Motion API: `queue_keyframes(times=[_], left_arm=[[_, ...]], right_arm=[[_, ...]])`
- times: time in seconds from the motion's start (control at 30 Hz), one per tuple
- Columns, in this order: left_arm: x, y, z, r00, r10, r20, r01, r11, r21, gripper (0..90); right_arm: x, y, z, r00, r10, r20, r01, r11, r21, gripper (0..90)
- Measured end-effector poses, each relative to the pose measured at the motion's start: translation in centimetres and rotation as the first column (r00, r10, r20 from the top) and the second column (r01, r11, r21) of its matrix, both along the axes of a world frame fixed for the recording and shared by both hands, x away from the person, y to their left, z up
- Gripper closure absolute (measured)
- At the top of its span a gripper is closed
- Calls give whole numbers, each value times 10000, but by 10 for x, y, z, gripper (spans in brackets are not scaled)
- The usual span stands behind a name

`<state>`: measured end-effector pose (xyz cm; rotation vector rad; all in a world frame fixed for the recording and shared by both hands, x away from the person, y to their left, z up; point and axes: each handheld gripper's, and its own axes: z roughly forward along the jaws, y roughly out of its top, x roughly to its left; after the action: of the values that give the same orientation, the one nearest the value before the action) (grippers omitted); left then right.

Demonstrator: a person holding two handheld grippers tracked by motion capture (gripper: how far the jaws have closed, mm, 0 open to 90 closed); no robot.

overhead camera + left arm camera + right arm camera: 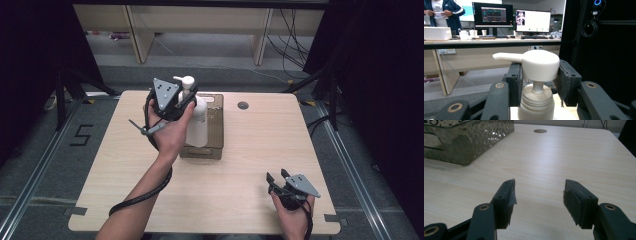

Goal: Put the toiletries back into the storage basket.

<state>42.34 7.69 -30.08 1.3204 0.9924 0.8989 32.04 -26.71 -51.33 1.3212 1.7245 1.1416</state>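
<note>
A: Start close in. The right gripper (537, 203) rests low at the near edge of the table (240, 150), jaws spread with nothing but bare wood between them.

B: And the left gripper (184, 100)?

A: Farther out, clenched around the pump head (540, 64) of the soap bottle (198, 122). The bottle stands upright in the dark tray (216, 125), directly below that gripper.

B: What could go wrong?

A: I'd judge the hold is on the pump head, not the body. If lifted, the head could press down and squirt, or the bottle could swing and tip, because the weight hangs below a smooth round cap.

B: Do the views differ?

A: The left gripper view shows both pads flanking the cap; the high view hides that contact behind the hand (170, 132). The right gripper view shows the tray's dimpled wall.
</note>
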Motion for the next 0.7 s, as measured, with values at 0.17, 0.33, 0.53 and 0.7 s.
queue_keyframes(times=[0.17,0.33,0.53,0.7], left_arm=[[3,-1,-2,10000,56,-67,-56,10000,-10,590],[5,-3,-4,9999,81,-97,-81,10000,-30,590],[7,-5,-6,9995,148,-271,-150,9999,-85,590],[8,-5,-8,9994,156,-323,-157,9999,-43,590]], right_arm=[[-1,2,0,9998,-56,-188,61,9997,229,435],[0,0,0,10000,14,-1,-14,10000,8,435],[0,0,0,10000,22,-7,-22,10000,10,435],[0,0,0,10000,21,-6,-21,10000,16,435]])
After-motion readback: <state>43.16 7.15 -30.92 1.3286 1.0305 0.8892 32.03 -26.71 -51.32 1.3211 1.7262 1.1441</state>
